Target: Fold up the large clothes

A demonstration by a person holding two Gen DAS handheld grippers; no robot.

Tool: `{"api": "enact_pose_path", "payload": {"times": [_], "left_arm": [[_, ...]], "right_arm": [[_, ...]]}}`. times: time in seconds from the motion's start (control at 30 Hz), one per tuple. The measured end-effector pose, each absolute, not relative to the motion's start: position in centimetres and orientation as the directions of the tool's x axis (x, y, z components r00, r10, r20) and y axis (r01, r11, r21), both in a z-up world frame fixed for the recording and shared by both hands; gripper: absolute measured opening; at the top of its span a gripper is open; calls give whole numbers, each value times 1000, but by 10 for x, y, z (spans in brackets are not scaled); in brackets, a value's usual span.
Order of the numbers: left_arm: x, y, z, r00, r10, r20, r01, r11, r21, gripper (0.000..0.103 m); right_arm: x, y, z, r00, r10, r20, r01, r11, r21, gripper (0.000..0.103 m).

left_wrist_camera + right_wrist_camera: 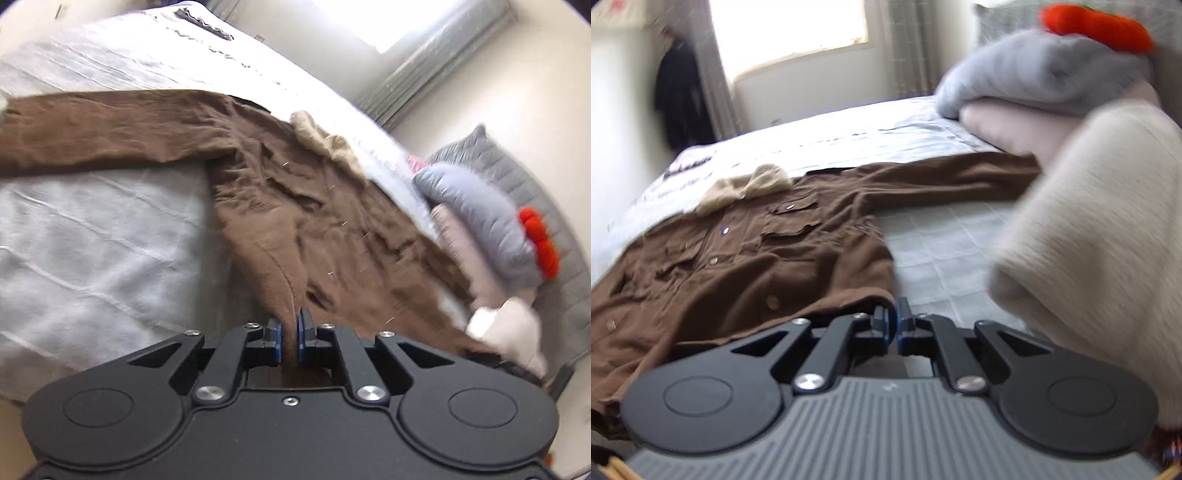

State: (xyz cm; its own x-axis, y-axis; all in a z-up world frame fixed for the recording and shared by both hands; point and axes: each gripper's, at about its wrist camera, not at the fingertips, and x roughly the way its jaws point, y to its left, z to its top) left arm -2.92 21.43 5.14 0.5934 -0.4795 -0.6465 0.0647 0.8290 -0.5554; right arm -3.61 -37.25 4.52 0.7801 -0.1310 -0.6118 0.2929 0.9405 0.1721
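1. Jacket [317, 206]: a brown garment spread front-up on the bed [92, 236], with chest pockets and metal snaps visible in the right wrist view; a tan collar [325, 140] lies at its far end

2. Sleeve [110, 129]: one brown sleeve extends straight out from the jacket body across the bed, lying flat on the pale quilted cover

3. Left gripper [290, 332]: jaws closed to a narrow gap on a fold of the jacket's hem; the brown cloth passes between the blue pads and rises as a ridge from the flat part of the garment

4. Right gripper [895, 325]: jaws drawn fully together at the near corner of the jacket [738, 258]; the hem edge lies against the left finger, but whether cloth is pinched between the pads cannot be told, since motion blur and the closed fingers hide the contact

5. Other sleeve [942, 173]: in the right wrist view it runs from the jacket shoulder toward the pile of folded clothes [1045, 74], its cuff end hidden behind a cream knit sleeve

6. Cream knit sleeve [1089, 221]: the person's arm, blurred, crossing the right side of the right wrist view just beside the gripper

7. Pile of folded clothes: grey, pink and orange items stacked on the bed beyond the jacket, near a grey pillow [517, 177]

8. Window [790, 29]: bright, behind the bed, with curtains on both sides
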Motion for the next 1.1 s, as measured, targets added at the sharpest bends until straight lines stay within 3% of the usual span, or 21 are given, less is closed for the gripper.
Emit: {"api": "enact_pose_path", "payload": {"times": [0.07,0.13,0.2,0.3,0.37,0.43,0.6,0.8,0.87,0.9,0.93,0.97,1.0,1.1], "left_arm": [[-30,215,37,560,-418,-716,38,876,-481,9],[-33,214,17,527,-272,-805,5,948,-317,9],[-39,218,0,495,-184,-849,-15,975,-221,10],[-48,235,-12,506,-281,-816,-43,936,-350,15],[-52,239,-13,516,-352,-781,-40,901,-433,45],[-53,234,-13,522,-394,-757,-16,882,-470,60],[-42,215,-22,488,-477,-731,22,844,-535,60],[-35,204,-41,430,-558,-710,29,794,-607,60],[-33,201,-42,420,-566,-709,32,790,-612,60],[-31,200,-42,415,-572,-707,33,786,-617,60],[-29,199,-41,412,-576,-706,30,783,-621,60],[-29,199,-41,411,-578,-705,29,781,-624,60],[-30,199,-38,413,-576,-705,30,782,-622,60],[-36,200,-31,434,-567,-700,57,793,-607,60]], "right_arm": [[-45,-383,29,739,-121,-662,322,928,190,4],[-47,-385,9,678,-128,-724,347,924,161,5],[-49,-384,-8,620,-165,-767,377,920,106,21],[-58,-379,-14,613,-200,-764,372,927,56,23],[-60,-376,-10,632,-181,-754,365,927,84,30],[-65,-376,-1,670,-133,-730,349,925,152,42],[-66,-377,0,727,62,-684,260,897,358,49],[-44,-375,-45,740,288,-608,173,792,586,61],[-32,-376,-55,771,286,-568,178,760,625,60],[-28,-376,-57,795,267,-544,180,753,633,53],[-25,-377,-57,816,246,-523,181,751,635,42],[-22,-378,-54,826,233,-513,179,754,632,14],[-24,-377,-47,836,213,-506,183,761,622,7],[-47,-380,-12,884,83,-460,191,833,519,4]]}}
